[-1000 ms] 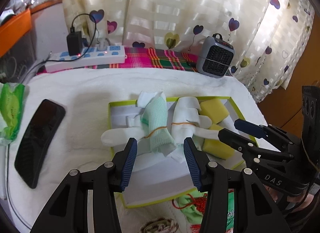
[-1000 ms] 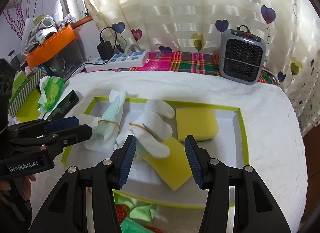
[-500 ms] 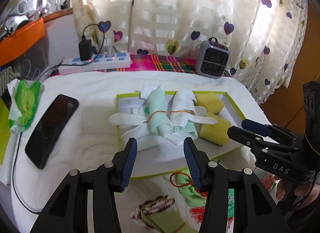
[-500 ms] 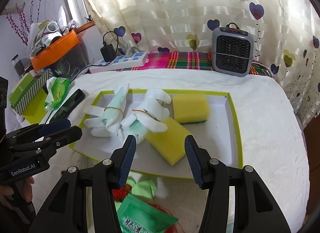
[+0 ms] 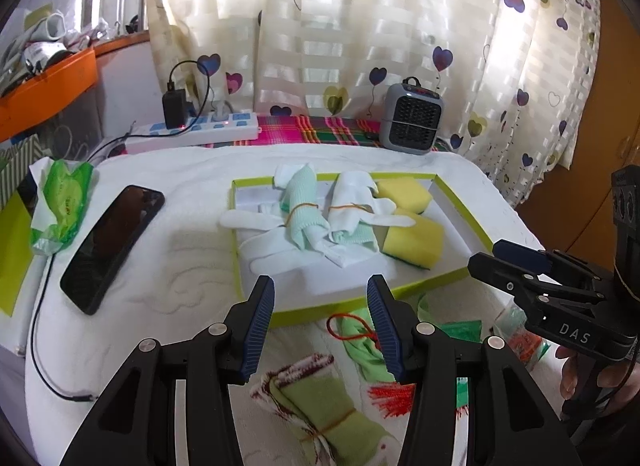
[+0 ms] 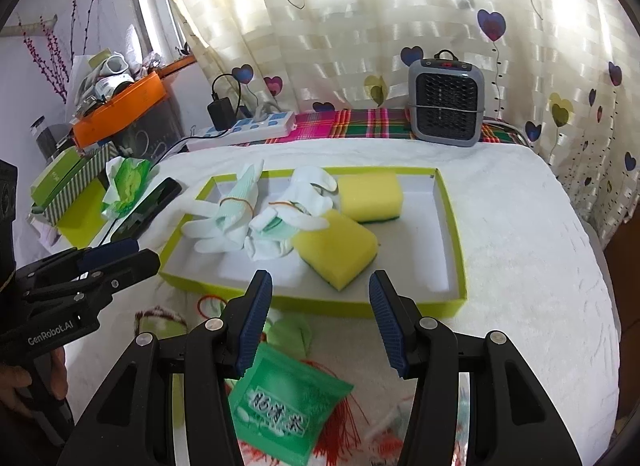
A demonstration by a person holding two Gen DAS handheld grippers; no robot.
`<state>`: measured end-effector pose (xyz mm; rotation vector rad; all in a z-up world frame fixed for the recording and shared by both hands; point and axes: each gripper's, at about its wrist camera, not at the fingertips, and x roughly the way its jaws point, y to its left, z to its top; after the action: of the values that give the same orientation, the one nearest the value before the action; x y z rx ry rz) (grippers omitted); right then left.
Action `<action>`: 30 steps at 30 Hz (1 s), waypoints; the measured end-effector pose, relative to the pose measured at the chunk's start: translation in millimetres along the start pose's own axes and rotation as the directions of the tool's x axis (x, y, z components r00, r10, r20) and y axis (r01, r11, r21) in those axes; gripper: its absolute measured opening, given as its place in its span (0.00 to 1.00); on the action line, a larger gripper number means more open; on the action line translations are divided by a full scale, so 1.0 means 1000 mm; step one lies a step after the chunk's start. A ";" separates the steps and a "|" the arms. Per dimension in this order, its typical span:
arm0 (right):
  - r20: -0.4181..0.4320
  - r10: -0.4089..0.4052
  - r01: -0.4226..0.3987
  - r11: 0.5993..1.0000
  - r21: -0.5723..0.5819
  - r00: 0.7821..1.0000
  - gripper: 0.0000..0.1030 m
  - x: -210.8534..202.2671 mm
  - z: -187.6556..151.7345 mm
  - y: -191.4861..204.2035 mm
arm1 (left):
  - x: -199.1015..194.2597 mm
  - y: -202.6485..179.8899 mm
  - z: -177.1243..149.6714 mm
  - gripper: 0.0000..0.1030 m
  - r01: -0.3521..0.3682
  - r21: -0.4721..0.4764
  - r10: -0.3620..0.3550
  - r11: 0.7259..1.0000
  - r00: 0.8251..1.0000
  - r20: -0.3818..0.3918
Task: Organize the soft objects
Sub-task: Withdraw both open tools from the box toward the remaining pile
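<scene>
A green-rimmed white tray point(image 5: 234, 225) point(image 6: 460, 258) lies on the white bedding. It holds two rubber-banded glove bundles, one mint point(image 5: 302, 209) point(image 6: 234, 205) and one white point(image 5: 348, 205) point(image 6: 288, 217), plus two yellow sponges point(image 5: 416, 238) point(image 6: 336, 248). Nearer than the tray lie a rolled green cloth point(image 5: 316, 402) and a green pouch point(image 6: 284, 398) among red tassels. My left gripper point(image 5: 320, 294) hangs open and empty above the tray's front rim. My right gripper point(image 6: 320, 290) is also open and empty, beside it to the right.
A black phone point(image 5: 112, 242) and a green tissue pack point(image 5: 64, 201) lie left of the tray, with a cable running along the bed's left edge. A power strip point(image 5: 192, 133) and a small grey heater point(image 5: 412, 121) stand at the back by the curtain.
Both grippers have drawn back from the tray, which now looks farther off. The rolled cloth, green pouch and red tassels in front of it have come into view. Jaw openings are unchanged.
</scene>
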<state>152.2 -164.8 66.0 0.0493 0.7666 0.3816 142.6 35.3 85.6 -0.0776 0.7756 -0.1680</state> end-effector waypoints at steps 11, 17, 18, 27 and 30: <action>0.061 -0.012 0.011 1.000 0.022 0.998 0.65 -0.027 -0.019 -0.016 | -0.008 0.008 -0.020 0.46 0.100 -0.039 -0.101 0.994 0.995 0.001; 0.095 -0.060 0.056 0.997 0.052 0.994 0.65 -0.042 -0.030 -0.035 | -0.013 0.014 -0.030 0.46 0.137 -0.064 -0.137 0.988 0.991 0.006; 0.112 -0.070 0.065 0.996 0.054 0.991 0.65 -0.047 -0.033 -0.038 | -0.013 0.015 -0.033 0.46 0.139 -0.063 -0.140 0.988 0.990 0.001; 0.088 -0.086 0.067 0.978 0.198 0.992 0.66 -0.068 -0.061 -0.075 | -0.012 0.035 -0.055 0.46 0.140 -0.116 -0.146 0.983 0.988 -0.049; 0.064 -0.081 0.065 0.973 0.220 0.995 0.66 -0.067 -0.073 -0.082 | -0.012 0.039 -0.061 0.46 0.149 -0.132 -0.158 0.980 0.986 -0.059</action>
<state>84.4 -272.2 43.6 0.2396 0.7333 0.2231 95.8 75.5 45.5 -0.2537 0.8489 -0.2689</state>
